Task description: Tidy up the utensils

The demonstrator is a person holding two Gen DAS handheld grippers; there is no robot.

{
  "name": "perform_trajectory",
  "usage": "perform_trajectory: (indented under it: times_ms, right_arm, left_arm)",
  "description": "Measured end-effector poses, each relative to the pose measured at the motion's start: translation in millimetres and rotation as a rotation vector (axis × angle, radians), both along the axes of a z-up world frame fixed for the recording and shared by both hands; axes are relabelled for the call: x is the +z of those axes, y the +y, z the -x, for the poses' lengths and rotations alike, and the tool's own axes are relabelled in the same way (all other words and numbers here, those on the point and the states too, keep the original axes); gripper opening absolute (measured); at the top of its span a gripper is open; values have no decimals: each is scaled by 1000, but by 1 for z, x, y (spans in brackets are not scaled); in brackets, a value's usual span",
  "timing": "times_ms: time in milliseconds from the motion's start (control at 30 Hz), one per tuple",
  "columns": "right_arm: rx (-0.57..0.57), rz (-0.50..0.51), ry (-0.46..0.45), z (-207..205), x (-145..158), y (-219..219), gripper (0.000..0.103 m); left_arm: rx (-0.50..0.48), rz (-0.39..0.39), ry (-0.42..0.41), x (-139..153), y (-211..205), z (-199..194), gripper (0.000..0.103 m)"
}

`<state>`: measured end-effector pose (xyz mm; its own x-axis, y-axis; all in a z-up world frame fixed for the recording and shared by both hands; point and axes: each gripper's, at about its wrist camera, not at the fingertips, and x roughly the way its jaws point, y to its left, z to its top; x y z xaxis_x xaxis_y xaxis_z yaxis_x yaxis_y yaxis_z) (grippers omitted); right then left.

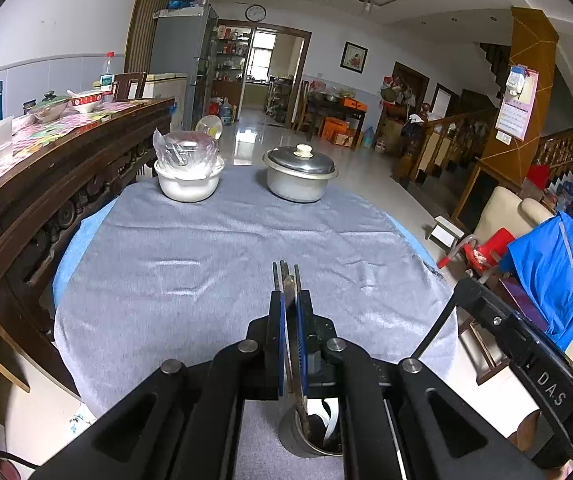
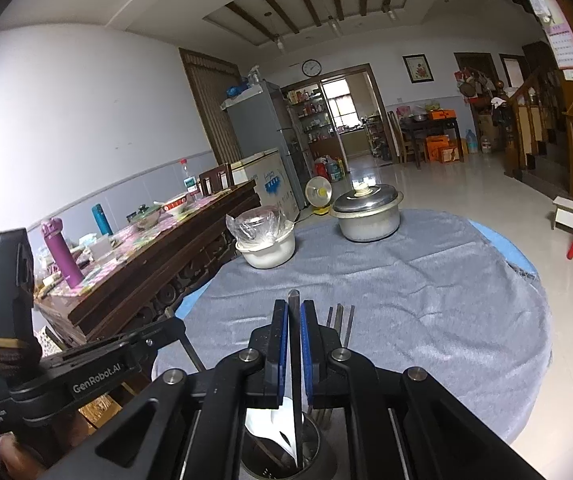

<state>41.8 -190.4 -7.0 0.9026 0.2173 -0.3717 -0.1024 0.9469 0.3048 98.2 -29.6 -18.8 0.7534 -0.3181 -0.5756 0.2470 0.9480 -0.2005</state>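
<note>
We had the round table [image 1: 214, 248] under a grey cloth [image 2: 426, 288] as the work surface, wooden sideboard [image 1: 46, 168] hard against its left edge. At the far side sat two vessels side by side, apart from each other: a lidded metal pot [image 1: 300, 174] on the right and a white bowl [image 1: 188, 182] with a plastic-wrapped dish on top on the left. At the near edge, right below both tools, stood the metal utensil holder [image 1: 306, 436], with a white spoon [image 2: 274, 424] and other handles inside it. Our left gripper [image 1: 290, 304] was clenched on a fork [image 1: 286, 276]: tines stuck out past the fingertips, pointing away and up, and the handle ran back down between the blue pads into the holder. Our right gripper [image 2: 295, 316] was clamped on a flat dark utensil [image 2: 294, 304], type unclear, its tip just past the pads and its shaft dropping straight into the holder. From the right wrist view the fork tines showed just right of the right fingers, so both tools sat close together over the same holder. Each tool body appeared at the edge of the other's view.
</note>
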Motion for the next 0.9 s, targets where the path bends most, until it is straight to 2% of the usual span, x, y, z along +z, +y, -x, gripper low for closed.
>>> perform_trajectory:
  times_ms: [100,133,167,200,233,267,767,900]
  right_arm:
    - [16,-41,-4,1,-1,-5,8]
    - [11,-46,-11,2,0,-6,13]
    - [6,-55,-18,3,1,-8,23]
    - [4,-66,-23,4,1,-9,29]
    - [0,-78,-30,6,2,-11,42]
    - [-10,-89,-47,9,2,-14,51]
    - [-97,-110,-61,13,2,-32,52]
    - [-139,-125,-48,12,-1,-44,52]
  left_arm:
    - [2,-14,-6,1,-1,0,10]
    - [5,-24,-10,1,-2,0,23]
    - [6,-27,-13,2,-2,0,39]
    - [8,-29,-19,2,-2,1,45]
    - [17,-34,-30,3,-2,2,49]
    - [20,-38,-36,3,-2,3,49]
    - [95,-37,-7,-5,16,-5,66]
    - [121,-40,4,-11,24,-10,66]
